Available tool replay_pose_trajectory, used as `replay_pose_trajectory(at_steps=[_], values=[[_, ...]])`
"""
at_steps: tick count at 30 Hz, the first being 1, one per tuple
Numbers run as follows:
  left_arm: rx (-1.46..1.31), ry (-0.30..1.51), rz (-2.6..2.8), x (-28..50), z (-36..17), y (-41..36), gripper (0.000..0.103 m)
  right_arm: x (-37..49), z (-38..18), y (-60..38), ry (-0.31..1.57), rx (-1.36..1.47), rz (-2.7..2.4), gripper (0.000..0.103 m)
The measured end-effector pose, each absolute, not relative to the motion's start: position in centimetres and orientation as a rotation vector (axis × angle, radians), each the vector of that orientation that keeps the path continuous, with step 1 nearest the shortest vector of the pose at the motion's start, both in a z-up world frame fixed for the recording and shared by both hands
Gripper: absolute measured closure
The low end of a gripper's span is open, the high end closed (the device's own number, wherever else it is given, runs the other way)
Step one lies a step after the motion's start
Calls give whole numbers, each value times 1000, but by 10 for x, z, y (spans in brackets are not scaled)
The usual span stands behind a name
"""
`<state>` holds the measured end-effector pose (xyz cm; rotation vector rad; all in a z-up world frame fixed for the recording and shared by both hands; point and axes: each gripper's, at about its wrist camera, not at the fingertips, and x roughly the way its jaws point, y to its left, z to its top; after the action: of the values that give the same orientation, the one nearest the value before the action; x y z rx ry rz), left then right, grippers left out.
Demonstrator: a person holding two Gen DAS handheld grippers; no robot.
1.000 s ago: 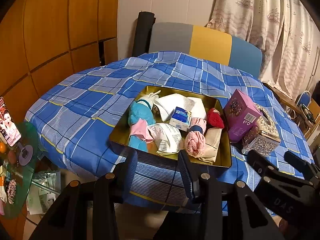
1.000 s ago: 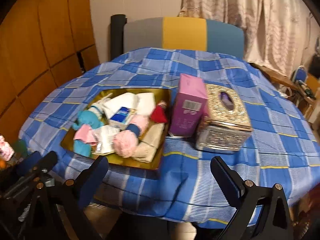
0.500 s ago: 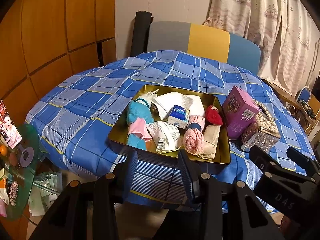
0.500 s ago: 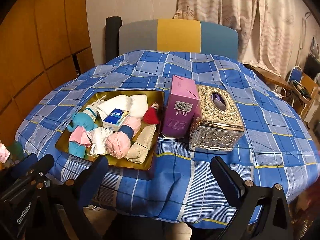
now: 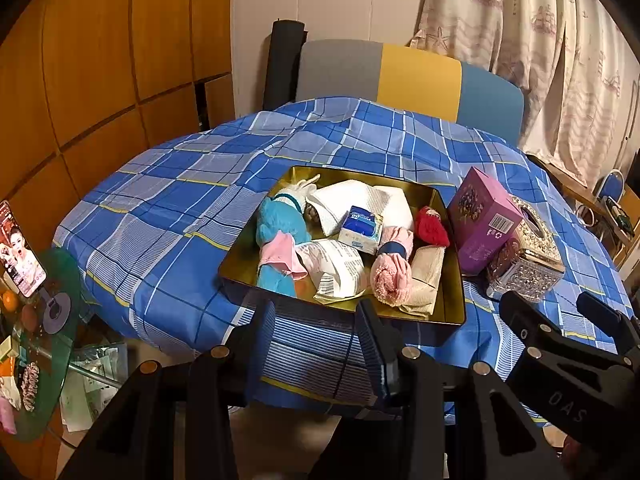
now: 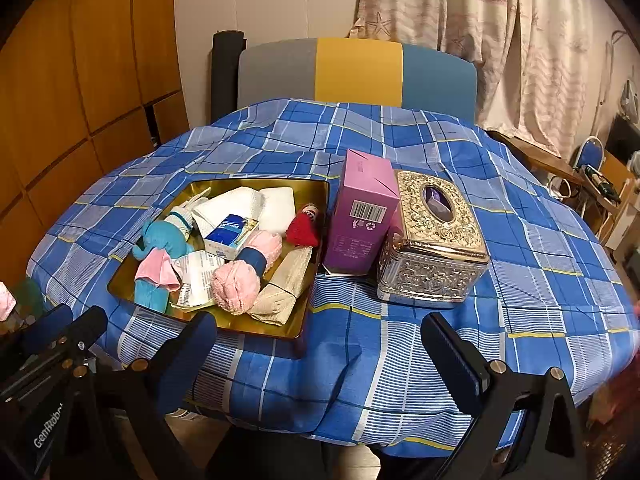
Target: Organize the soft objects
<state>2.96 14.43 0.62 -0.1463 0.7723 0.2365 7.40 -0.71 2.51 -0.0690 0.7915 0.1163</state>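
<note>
A gold tray [image 5: 452, 304] [image 6: 308, 312] sits on the blue checked tablecloth. It holds a blue plush toy [image 5: 280, 220] [image 6: 164, 238] with a pink cloth, white folded cloths [image 5: 348, 200] [image 6: 236, 202], a blue tissue pack [image 5: 360, 230] [image 6: 228, 234], a pink rolled sock [image 5: 390, 276] [image 6: 236, 284], a red knit piece [image 5: 430, 228] [image 6: 303, 232] and a beige cloth [image 5: 424, 280] [image 6: 284, 284]. My left gripper [image 5: 316, 316] is open and empty before the tray's near edge. My right gripper [image 6: 320, 344] is open and empty, wide apart, right of the tray.
A purple box [image 5: 480, 220] [image 6: 362, 216] and an ornate silver tissue box [image 5: 528, 256] [image 6: 432, 240] stand right of the tray. A grey, yellow and blue chair [image 6: 356, 72] is behind the table. A green glass side table [image 5: 36, 320] with clutter stands low left.
Both grippers have drawn back and risen slightly, so the table looks a little farther off. Their jaws stay open. Nothing on the table has moved.
</note>
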Motion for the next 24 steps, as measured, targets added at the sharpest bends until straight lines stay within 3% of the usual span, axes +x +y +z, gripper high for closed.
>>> replay_pose_trajectory(at_steps=[24], values=[[-128, 786, 263, 32, 3, 144, 61, 76, 21, -9, 801, -63, 115, 0]])
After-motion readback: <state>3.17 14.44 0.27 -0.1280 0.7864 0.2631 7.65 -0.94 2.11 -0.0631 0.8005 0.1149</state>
